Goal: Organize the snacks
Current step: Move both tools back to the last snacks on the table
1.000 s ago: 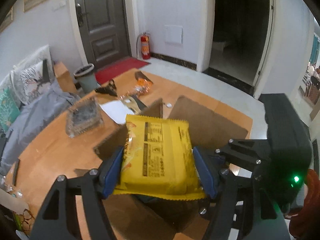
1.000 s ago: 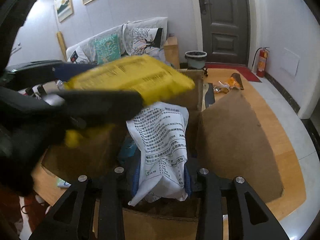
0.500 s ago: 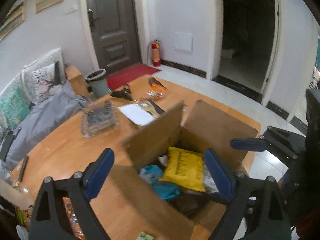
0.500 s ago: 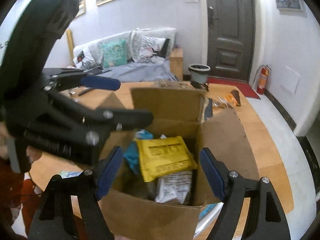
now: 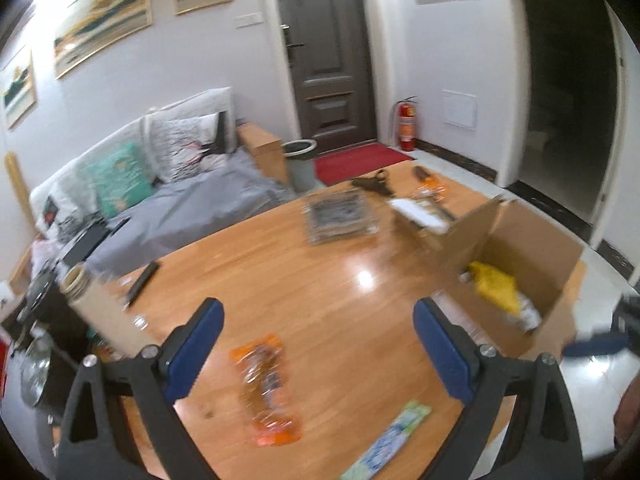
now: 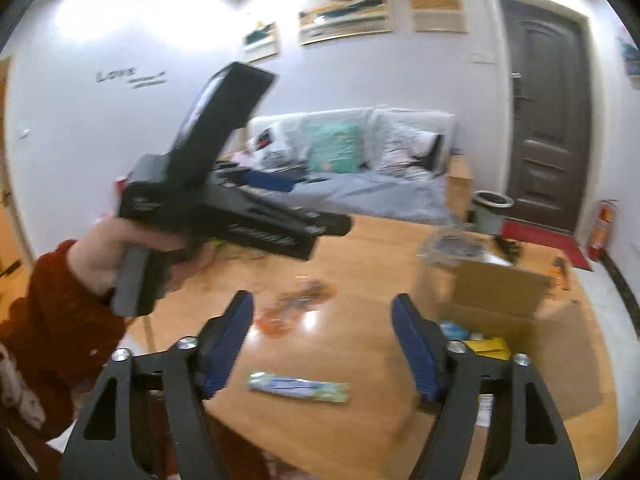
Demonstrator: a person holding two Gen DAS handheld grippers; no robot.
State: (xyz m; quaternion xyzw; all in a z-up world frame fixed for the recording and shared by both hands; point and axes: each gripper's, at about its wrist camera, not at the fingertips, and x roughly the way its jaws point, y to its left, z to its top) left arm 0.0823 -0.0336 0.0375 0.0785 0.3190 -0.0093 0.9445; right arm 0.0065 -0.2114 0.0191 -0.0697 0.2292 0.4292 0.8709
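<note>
Orange film marks the nearest loose snack, an orange packet (image 5: 267,392) lying flat on the wooden table (image 5: 320,280) just ahead of the left gripper (image 5: 316,344), whose blue pads stand wide apart with nothing between them. The right gripper (image 6: 322,338) is equally spread and empty, with a green-and-blue snack stick (image 6: 298,387) on the table below it. The cardboard box (image 5: 532,264) sits well to the right, a yellow packet (image 5: 494,286) already inside. To do the pick well, I would bring the left gripper down over the orange packet's narrow width, pads straddling both long edges, and close gently, since thin crinkly film likely slips or buckles. Both views are smeared by motion, so print on the packets is unreadable; the green stick is cut off at the left view's lower edge, and the box's depth and other contents are mostly hidden behind its flaps
</note>
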